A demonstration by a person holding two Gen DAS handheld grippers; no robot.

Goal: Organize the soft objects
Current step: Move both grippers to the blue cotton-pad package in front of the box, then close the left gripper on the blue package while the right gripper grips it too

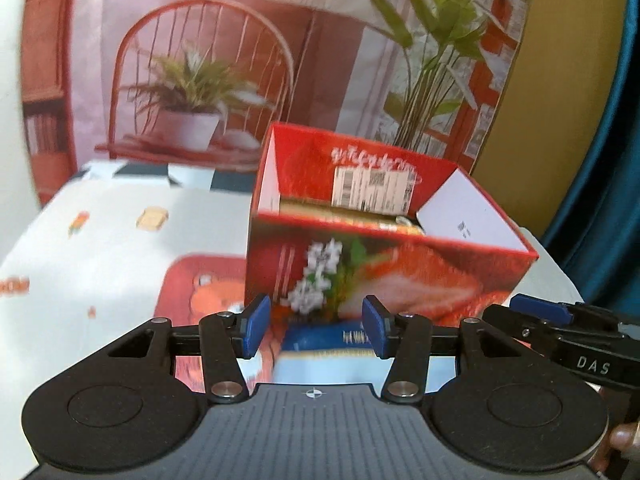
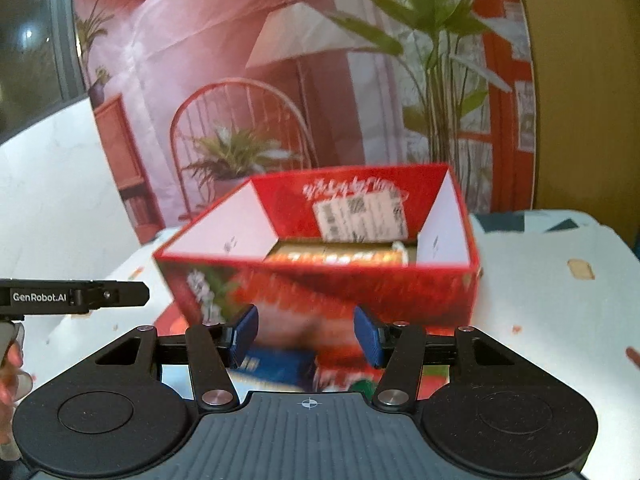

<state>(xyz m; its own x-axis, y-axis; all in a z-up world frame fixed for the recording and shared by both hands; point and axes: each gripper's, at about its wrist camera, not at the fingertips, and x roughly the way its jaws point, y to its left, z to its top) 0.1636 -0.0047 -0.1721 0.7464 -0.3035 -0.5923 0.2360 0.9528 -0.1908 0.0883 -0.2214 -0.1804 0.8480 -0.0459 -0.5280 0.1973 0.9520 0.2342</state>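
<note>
An open red cardboard box (image 1: 384,264) with strawberry print stands on the table; it also shows in the right wrist view (image 2: 320,280). A yellow-and-red packet (image 2: 340,256) lies inside it. A blue-and-white soft pack (image 1: 324,342) lies on the table in front of the box, just beyond my left gripper (image 1: 316,330), which is open and empty. In the right wrist view the blue pack (image 2: 280,364) lies below and left of my right gripper (image 2: 306,334), also open and empty. Both grippers face the box side by side.
The table carries a white cloth (image 1: 100,240) with small cartoon prints and a red patch (image 1: 192,292). A printed backdrop (image 1: 240,60) of a chair, lamp and plants hangs behind. The right gripper's finger (image 1: 560,320) shows at the left view's right edge.
</note>
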